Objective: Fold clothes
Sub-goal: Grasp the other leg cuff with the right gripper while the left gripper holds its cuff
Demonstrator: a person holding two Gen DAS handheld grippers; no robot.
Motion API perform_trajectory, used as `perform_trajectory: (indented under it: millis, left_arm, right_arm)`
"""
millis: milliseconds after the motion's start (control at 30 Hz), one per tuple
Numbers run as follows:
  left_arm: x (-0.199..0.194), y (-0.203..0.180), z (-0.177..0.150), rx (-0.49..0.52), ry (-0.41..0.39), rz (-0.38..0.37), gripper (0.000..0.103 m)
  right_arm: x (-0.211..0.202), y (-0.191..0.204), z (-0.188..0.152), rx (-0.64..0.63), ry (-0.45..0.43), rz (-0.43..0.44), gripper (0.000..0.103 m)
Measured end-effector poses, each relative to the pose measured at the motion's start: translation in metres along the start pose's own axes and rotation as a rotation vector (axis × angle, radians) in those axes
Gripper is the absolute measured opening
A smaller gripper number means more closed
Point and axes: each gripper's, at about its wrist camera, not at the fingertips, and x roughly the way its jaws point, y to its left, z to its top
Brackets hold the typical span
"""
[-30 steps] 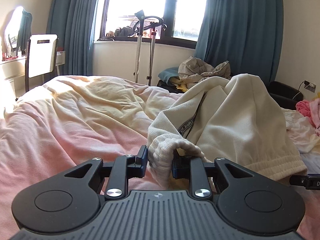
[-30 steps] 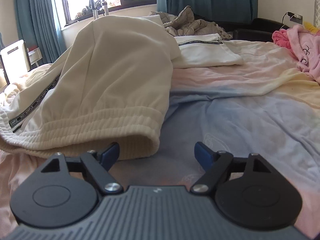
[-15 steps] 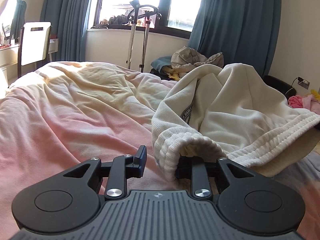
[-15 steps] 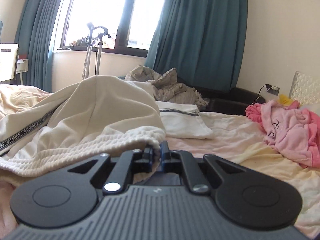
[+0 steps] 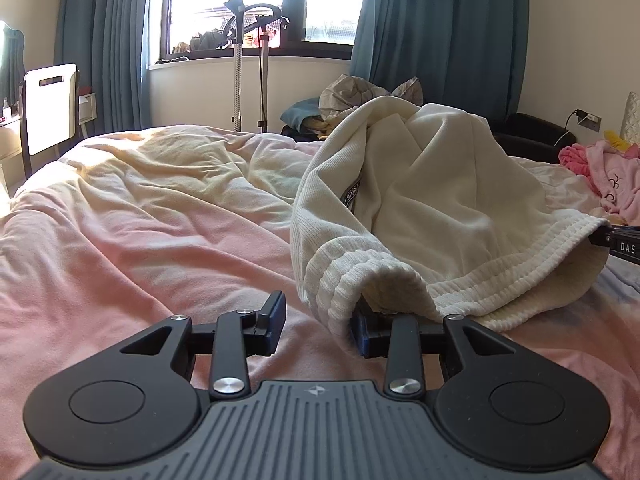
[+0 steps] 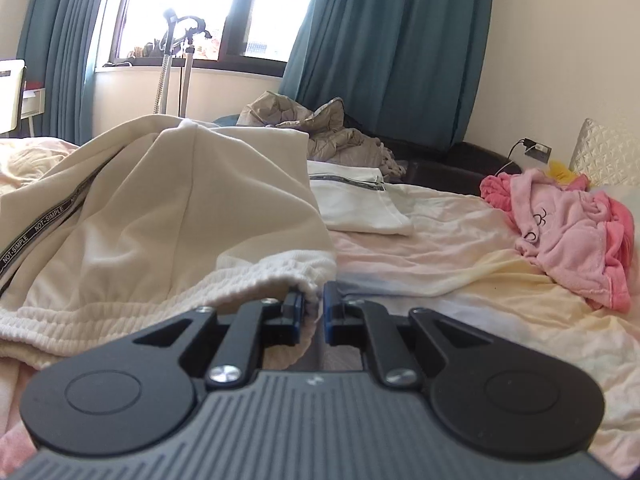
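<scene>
A cream sweatshirt [image 5: 432, 200] with a ribbed hem and a black lettered tape lies bunched on the bed. My left gripper [image 5: 318, 320] is open; the ribbed hem drapes over its right finger [image 5: 366, 338], and the left finger [image 5: 274, 318] stands free. My right gripper [image 6: 312, 312] is shut on the hem corner of the same sweatshirt [image 6: 160, 216] and holds it just above the bed. The right gripper also shows at the right edge of the left wrist view [image 5: 624, 242].
The bed [image 5: 140, 220] has a rumpled pink and yellow cover. A folded white garment [image 6: 356, 200] and a pink garment [image 6: 568, 224] lie on it to the right. A grey clothes pile [image 6: 320, 128], a steamer stand [image 5: 240, 60] and a chair [image 5: 48, 108] stand beyond.
My left gripper opened and let go of the hem, which now hangs over its right finger. My right gripper closed on the hem corner and lifted it.
</scene>
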Motion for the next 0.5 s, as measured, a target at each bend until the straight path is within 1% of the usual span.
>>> perform_trajectory:
  millis: [100,233,267,300,333,367,400,433,467,500]
  left_arm:
    - [0.001,-0.002,0.003,0.007,-0.019,-0.017,0.04]
    - [0.01,-0.005,0.004,-0.003,-0.005,-0.024,0.04]
    - [0.012,-0.005,0.004,-0.004,-0.002,-0.019,0.04]
    - [0.014,-0.004,0.004,-0.007,-0.004,-0.012,0.04]
    - [0.016,-0.003,0.005,-0.016,-0.007,-0.006,0.04]
    - [0.017,-0.001,0.006,-0.03,-0.01,-0.001,0.04]
    - [0.019,0.001,0.008,-0.044,-0.013,0.003,0.04]
    - [0.021,0.002,0.009,-0.059,-0.016,0.008,0.04]
    - [0.024,0.006,0.012,-0.083,-0.022,0.012,0.04]
    - [0.028,0.008,0.014,-0.098,-0.024,0.011,0.04]
  right_arm:
    - [-0.001,0.002,0.0,-0.005,-0.01,0.005,0.01]
    - [-0.01,0.01,0.004,-0.038,-0.059,0.013,0.013]
    - [-0.01,0.011,0.004,-0.039,-0.061,0.012,0.014]
    - [-0.007,0.009,0.003,-0.029,-0.045,0.008,0.014]
    - [-0.004,0.007,0.002,-0.016,-0.025,0.004,0.019]
    - [-0.001,0.004,0.001,0.005,-0.01,0.001,0.027]
    - [0.003,0.0,-0.001,0.027,0.003,-0.001,0.031]
    - [0.006,-0.003,-0.003,0.05,0.017,-0.003,0.041]
    - [0.011,-0.006,-0.006,0.065,0.019,-0.007,0.059]
    - [0.016,-0.008,-0.01,0.079,0.019,-0.011,0.066]
